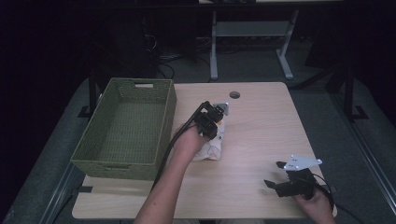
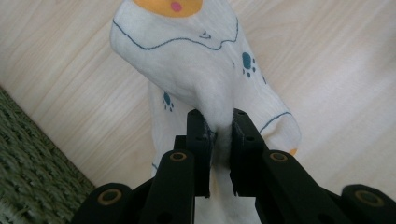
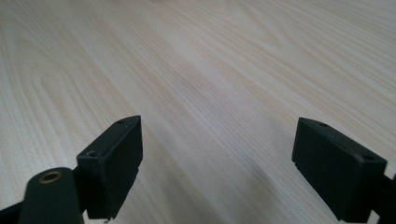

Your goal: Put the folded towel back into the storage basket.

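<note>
A white sock (image 2: 196,51) with blue paw prints and an orange patch lies on the wooden table, right of the basket. My left gripper (image 2: 219,140) is shut on a pinched-up fold of it, jaws pointing down. From above, the sock (image 1: 212,148) shows beneath the left gripper (image 1: 211,122) and the hand holding it. My right gripper (image 1: 275,175) hovers near the table's front right, open, its jaws (image 3: 217,163) spread wide over bare wood with nothing between them.
A green woven basket (image 1: 125,128) stands at the table's left side; its corner (image 2: 28,158) shows in the left gripper view. A round cable hole (image 1: 234,94) sits near the table's far edge. Another desk's legs (image 1: 285,58) stand beyond.
</note>
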`<state>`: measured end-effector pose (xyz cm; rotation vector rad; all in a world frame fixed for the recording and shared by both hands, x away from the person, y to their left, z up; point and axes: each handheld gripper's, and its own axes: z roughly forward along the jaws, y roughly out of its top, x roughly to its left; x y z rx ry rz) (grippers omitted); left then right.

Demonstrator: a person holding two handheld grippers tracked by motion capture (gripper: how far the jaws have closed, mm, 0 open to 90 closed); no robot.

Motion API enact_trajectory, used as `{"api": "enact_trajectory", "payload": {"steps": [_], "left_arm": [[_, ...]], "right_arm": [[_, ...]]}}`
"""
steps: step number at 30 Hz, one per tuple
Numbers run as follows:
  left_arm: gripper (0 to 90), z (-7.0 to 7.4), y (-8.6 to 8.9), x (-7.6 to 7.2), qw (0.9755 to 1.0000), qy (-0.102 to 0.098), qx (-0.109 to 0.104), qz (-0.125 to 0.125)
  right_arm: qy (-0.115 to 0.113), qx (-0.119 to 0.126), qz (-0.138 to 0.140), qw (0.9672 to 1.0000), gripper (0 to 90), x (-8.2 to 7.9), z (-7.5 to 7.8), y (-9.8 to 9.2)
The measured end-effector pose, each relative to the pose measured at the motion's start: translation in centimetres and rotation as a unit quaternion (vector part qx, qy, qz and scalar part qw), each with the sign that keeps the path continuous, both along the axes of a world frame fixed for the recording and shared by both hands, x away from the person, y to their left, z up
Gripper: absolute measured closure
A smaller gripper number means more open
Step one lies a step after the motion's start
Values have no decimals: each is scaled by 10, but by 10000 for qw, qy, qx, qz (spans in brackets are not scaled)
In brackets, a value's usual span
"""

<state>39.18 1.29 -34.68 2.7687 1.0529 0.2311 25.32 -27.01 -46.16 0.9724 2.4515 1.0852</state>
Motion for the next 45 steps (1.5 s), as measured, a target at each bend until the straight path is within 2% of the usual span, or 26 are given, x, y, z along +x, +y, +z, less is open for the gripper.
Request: {"api": "enact_trajectory", "payload": {"steps": [1, 2, 6, 22, 42, 45], "left_arm": [[806, 0, 0, 0, 10000, 0, 0, 0], [806, 6, 2, -2, 10000, -37, 70, 5], [805, 18, 6, -4, 9999, -67, 110, -2], [805, 55, 29, -7, 9997, -171, 160, 99], [805, 74, 72, -3, 9987, -91, 224, 449], [805, 78, 84, -2, 9980, -66, 177, 608]], "right_arm": [[0, 0, 0, 10000, 160, 0, 0, 0], [-32, -13, 11, 10000, 160, 0, 0, 0], [-30, -20, 8, 10000, 160, 0, 0, 0], [-40, -33, -7, 10000, 160, 1, 0, -1], [-3, -53, -37, 10000, 159, 2, -1, 1], [-1, -55, -46, 10000, 159, 2, -1, 1]]}}
